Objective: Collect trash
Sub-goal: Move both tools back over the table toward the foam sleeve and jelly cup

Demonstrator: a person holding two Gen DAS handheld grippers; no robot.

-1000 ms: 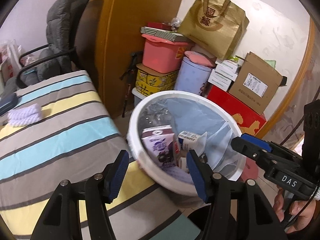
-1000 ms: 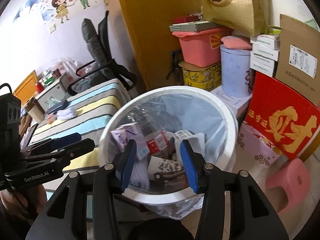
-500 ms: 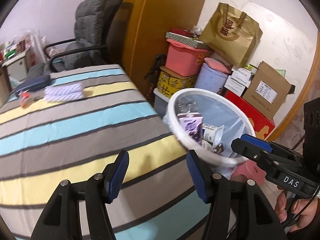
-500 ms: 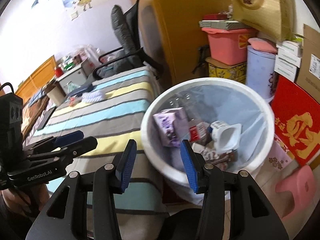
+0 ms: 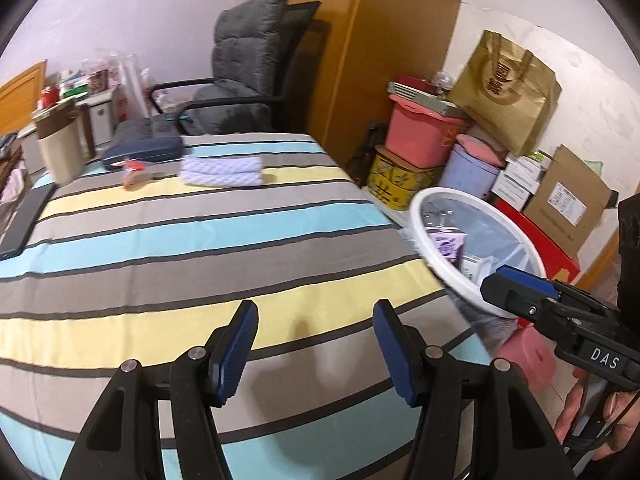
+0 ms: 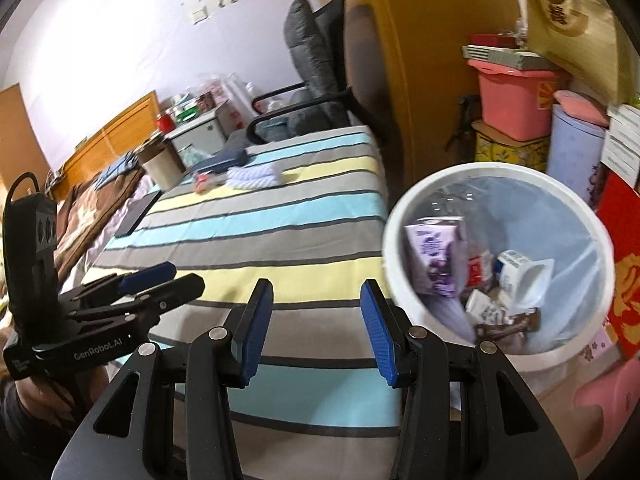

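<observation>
Beside striped bed (image 5: 200,240), lined trash bin (image 6: 400,280)

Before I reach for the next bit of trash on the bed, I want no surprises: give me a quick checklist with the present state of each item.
1. Left gripper empty, jaws apart: ok.
2. Right gripper empty, jaws apart: ok.
3. White bin upright beside the bed, mouth unobstructed, liner in place: ok.
4. Trash already in the bin, such as the purple carton, sits below the rim: ok.
5. A target on the striped bedspread: the small red and tan item near the folded white cloth may be trash; too blurred, cannot tell.
6. Bedspread between the grippers and that item free of obstacles: ok.
</observation>
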